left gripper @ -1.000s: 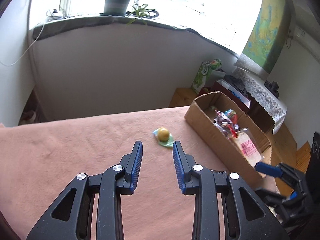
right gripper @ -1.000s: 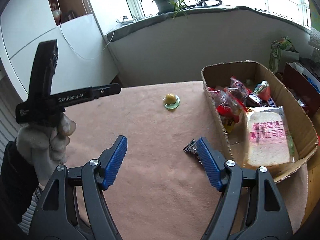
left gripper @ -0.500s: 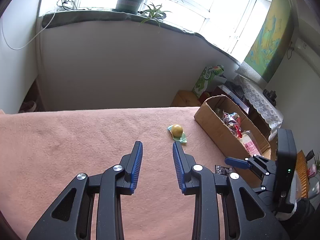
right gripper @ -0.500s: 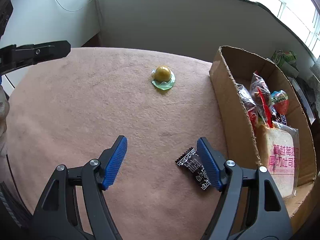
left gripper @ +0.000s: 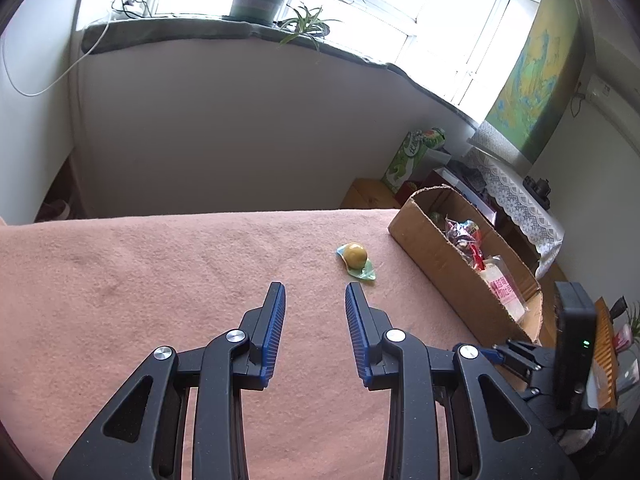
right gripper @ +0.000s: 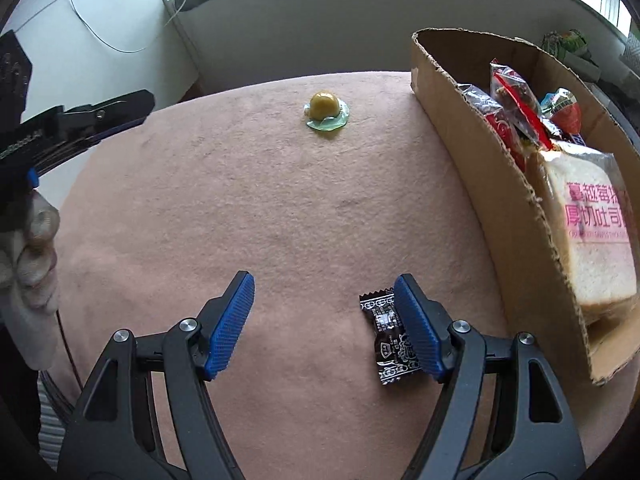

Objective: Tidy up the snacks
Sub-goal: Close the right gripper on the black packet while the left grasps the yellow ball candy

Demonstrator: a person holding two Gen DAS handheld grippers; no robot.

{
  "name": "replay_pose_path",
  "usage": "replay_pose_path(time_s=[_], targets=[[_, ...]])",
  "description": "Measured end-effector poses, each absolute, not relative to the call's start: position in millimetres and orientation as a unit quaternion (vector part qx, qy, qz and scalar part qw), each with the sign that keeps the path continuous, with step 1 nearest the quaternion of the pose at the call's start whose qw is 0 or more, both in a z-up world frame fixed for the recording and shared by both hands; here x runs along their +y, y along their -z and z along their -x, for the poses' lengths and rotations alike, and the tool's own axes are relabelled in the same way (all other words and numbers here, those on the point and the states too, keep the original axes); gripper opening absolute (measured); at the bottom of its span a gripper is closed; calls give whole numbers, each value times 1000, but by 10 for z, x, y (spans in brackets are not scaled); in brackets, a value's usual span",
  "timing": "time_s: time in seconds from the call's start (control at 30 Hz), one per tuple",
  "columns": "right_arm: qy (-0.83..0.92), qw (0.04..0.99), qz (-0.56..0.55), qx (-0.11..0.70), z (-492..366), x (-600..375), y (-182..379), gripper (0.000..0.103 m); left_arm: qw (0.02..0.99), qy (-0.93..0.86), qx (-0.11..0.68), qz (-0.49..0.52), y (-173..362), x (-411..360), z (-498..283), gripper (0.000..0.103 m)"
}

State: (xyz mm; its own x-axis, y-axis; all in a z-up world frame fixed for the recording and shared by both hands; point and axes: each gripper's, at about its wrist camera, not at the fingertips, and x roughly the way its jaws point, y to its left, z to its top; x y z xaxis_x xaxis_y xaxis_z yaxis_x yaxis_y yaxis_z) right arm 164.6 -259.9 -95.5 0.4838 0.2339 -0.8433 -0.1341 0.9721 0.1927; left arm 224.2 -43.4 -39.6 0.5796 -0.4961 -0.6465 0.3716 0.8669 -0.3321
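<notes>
The right gripper (right gripper: 324, 300) hangs low over the pink cloth with its jaws spread wide and nothing between them. Its right finger (right gripper: 416, 328) overlaps the near edge of a black candy wrapper (right gripper: 390, 340), which lies flat on the cloth; whether the pad touches it cannot be told. The left gripper (left gripper: 315, 300) hovers over the cloth further left, jaws parted to a narrower gap, also empty.

Beyond both grippers, toward the far side, a yellow jelly cup (right gripper: 325, 114) sits alone on its green lid, well apart from the wrapper. Along the right edge stands the cardboard box (right gripper: 472, 168), already holding a bag of sliced bread (right gripper: 592, 240) and several red and clear snack packets (right gripper: 516, 108).

The step in hand looks like the pick of the black candy, one of two snacks left outside the box. The wrapper sits off-centre, under one finger rather than in the gap, so the next move likely calls for a shift to the right to straddle it, then a descent and a close. Being thin and flat, it may slip on the cloth.
</notes>
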Motion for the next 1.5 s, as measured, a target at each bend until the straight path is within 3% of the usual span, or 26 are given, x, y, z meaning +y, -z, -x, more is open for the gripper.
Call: replay_pose_path(time_s=[0.07, 0.17, 0.67, 0.93, 1.07, 1.23, 1.3, 1.5], targets=[[-110, 866, -60, 484, -1574, -2638, 965, 75, 883, 247, 392, 78, 427, -484, -2262, 29], [-105, 874, -81, 467, -1461, -2750, 939, 67, 879, 252, 400, 63, 467, -592, -2289, 29], [-69, 894, -56, 438, -1254, -2842, 1009, 65, 857, 278, 432, 33, 701, -1162, -2674, 29], [-52, 899, -34, 434, -1313, -2797, 1044, 53, 860, 268, 433, 4, 776, -1418, -2876, 30], [-43, 901, -21, 432, -1322, -2757, 1062, 51, 861, 259, 438, -4, 866, -1518, -2966, 30], [-39, 904, -5, 426, -1290, -2709, 1065, 36, 870, 245, 426, -35, 920, -1607, -2924, 30], [-43, 904, -4, 425, -1284, -2702, 1064, 29, 874, 240, 420, -45, 920, -1618, -2900, 25], [-48, 905, -7, 422, -1268, -2715, 1057, 28, 876, 238, 417, -44, 928, -1555, -2870, 24]])
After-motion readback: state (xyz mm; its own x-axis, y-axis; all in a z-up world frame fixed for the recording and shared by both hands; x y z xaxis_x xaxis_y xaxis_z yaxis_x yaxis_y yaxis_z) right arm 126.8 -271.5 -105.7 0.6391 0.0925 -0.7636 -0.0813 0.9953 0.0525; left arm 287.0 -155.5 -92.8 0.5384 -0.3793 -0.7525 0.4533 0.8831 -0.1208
